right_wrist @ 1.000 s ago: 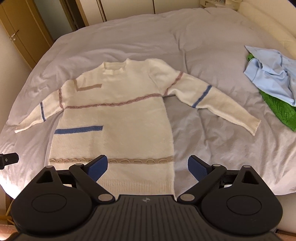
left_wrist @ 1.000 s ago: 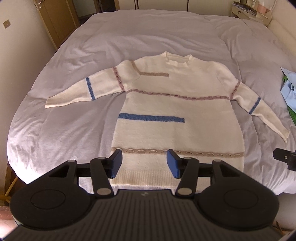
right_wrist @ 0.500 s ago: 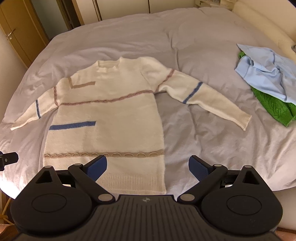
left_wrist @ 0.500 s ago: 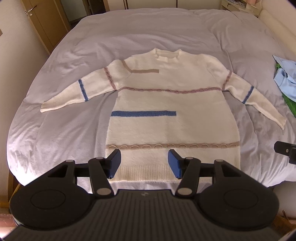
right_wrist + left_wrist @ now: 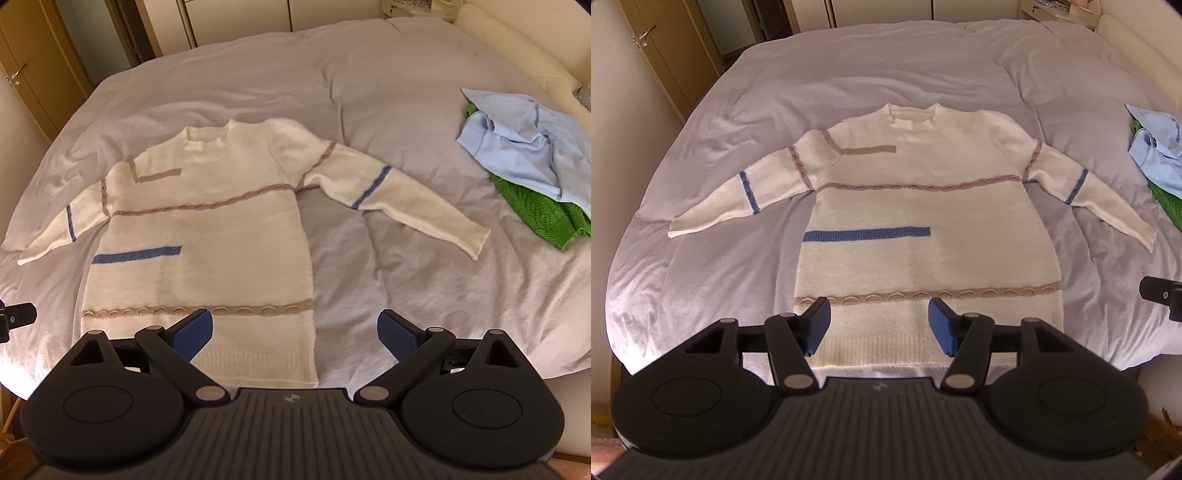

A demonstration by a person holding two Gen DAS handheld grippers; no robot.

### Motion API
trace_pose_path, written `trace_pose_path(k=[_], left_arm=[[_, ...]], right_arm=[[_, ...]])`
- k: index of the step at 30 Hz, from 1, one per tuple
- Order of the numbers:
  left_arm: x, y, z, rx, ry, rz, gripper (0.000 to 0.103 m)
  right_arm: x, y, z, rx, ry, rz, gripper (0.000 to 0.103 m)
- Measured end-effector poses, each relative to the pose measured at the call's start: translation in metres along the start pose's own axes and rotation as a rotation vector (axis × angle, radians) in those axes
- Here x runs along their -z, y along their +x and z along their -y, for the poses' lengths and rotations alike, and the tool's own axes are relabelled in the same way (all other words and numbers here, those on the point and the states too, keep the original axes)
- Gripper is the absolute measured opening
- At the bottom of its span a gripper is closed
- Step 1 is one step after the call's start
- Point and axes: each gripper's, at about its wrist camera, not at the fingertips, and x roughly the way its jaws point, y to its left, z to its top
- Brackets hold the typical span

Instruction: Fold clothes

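Jaws of both grippers stand apart and hold nothing. The left gripper (image 5: pixel 878 326) hovers above the near end of the cream sweater (image 5: pixel 923 229), its blue pads framing the ribbed hem (image 5: pixel 886 352) close to the foot of the bed (image 5: pixel 701 288). The right gripper (image 5: pixel 294 335) is spread wider and sits further to the right: its left pad is over the sweater's lower right part, its right pad over bare grey duvet, so the garment's right side edge runs up between the two pads.

From both grippers the sweater lies ahead and flat, front up, its long axis running straight away from hem to collar (image 5: pixel 911 115). The sleeves stretch sideways and slant back toward the near edge. The left sleeve (image 5: pixel 746 192) ends well out to the left; the right sleeve (image 5: pixel 399 199) ends well to the right, its cuff nearer the right gripper than any other part of that sleeve.

My judgement is that each sleeve falls to the gripper on its own side, to be brought in across the body.

Farther right, apart from the sweater, a light blue garment (image 5: pixel 517 140) lies crumpled over a green knit (image 5: pixel 543 214).
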Motion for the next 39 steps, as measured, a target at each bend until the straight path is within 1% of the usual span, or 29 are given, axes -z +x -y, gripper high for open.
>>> trace_pose_path(k=[4, 9, 17, 24, 28, 33, 35, 36, 37, 39], left_arm=[[-0.002, 0.001, 0.001, 0.001, 0.003, 0.001, 0.055], [-0.004, 0.007, -0.007, 0.008, -0.011, -0.011, 0.055], [-0.012, 0.03, -0.032, 0.0, -0.035, -0.058, 0.056], [-0.038, 0.059, -0.06, 0.006, -0.034, -0.081, 0.057], [-0.06, 0.082, -0.079, 0.015, -0.021, -0.1, 0.057], [-0.088, 0.12, -0.113, 0.019, -0.025, -0.123, 0.057], [-0.097, 0.135, -0.127, 0.016, -0.035, -0.132, 0.058], [-0.101, 0.145, -0.136, 0.016, -0.049, -0.137, 0.062], [-0.104, 0.155, -0.145, 0.017, -0.064, -0.141, 0.063], [-0.107, 0.176, -0.163, 0.019, -0.098, -0.148, 0.063]], right_arm=[[-0.002, 0.001, 0.004, 0.007, 0.009, -0.002, 0.099], [-0.006, 0.004, 0.007, 0.017, 0.015, -0.009, 0.099], [-0.023, 0.022, -0.003, 0.04, 0.013, -0.029, 0.099], [-0.05, 0.043, -0.034, 0.054, 0.0, -0.044, 0.099], [-0.068, 0.059, -0.056, 0.068, 0.007, -0.058, 0.099], [-0.092, 0.086, -0.086, 0.09, 0.018, -0.082, 0.099], [-0.101, 0.1, -0.1, 0.099, 0.023, -0.093, 0.099], [-0.105, 0.106, -0.106, 0.102, 0.025, -0.099, 0.099], [-0.109, 0.114, -0.112, 0.105, 0.024, -0.105, 0.099], [-0.116, 0.13, -0.124, 0.112, 0.022, -0.118, 0.099]])
